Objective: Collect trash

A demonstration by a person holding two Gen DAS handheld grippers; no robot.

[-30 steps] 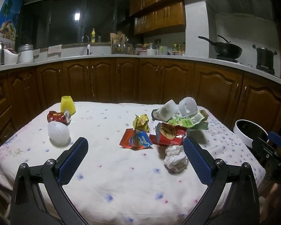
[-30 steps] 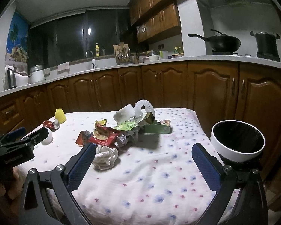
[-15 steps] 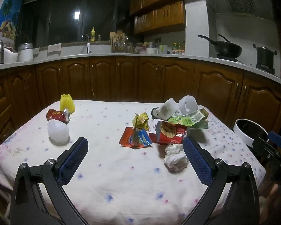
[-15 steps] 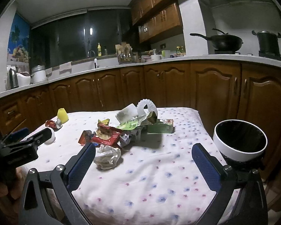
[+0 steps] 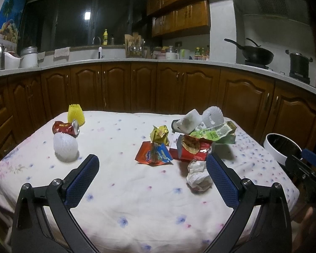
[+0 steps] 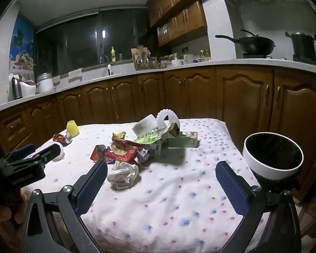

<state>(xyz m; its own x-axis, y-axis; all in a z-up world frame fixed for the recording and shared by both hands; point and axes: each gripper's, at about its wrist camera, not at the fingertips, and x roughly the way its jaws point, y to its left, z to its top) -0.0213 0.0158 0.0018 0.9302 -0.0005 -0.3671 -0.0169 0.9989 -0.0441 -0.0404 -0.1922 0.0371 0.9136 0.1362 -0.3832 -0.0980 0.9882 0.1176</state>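
Both grippers hang above the near edge of a table (image 5: 149, 200) covered in a white cloth with small blue and pink flowers. The left gripper (image 5: 151, 168) has its 2 blue-padded fingers spread wide with nothing between them; the right gripper (image 6: 161, 176) is just as wide apart and also holds nothing.

The trash lies scattered on the cloth. A crumpled white paper ball (image 5: 198, 178) sits nearest, just beside the left gripper's right finger in the left wrist view and close to the right gripper's left finger in the right wrist view (image 6: 123, 175). Behind it lies a heap: a red snack bag (image 5: 191, 148), an orange and blue wrapper (image 5: 152, 154), a gold foil wrapper (image 5: 159, 135), a green and white packet (image 5: 212, 131), a green carton (image 6: 183, 141), a white cup on its side (image 5: 188, 122) and a white foam fruit net (image 5: 212, 117).

Well apart, toward the table's left side, are a crushed red can (image 5: 66, 128), a yellow foam net (image 5: 75, 115) standing upright just behind it, and a white foam net ball (image 5: 65, 147) in front of it.

A white bin with a black liner (image 6: 272, 156) stands off the table's right edge, near the right gripper
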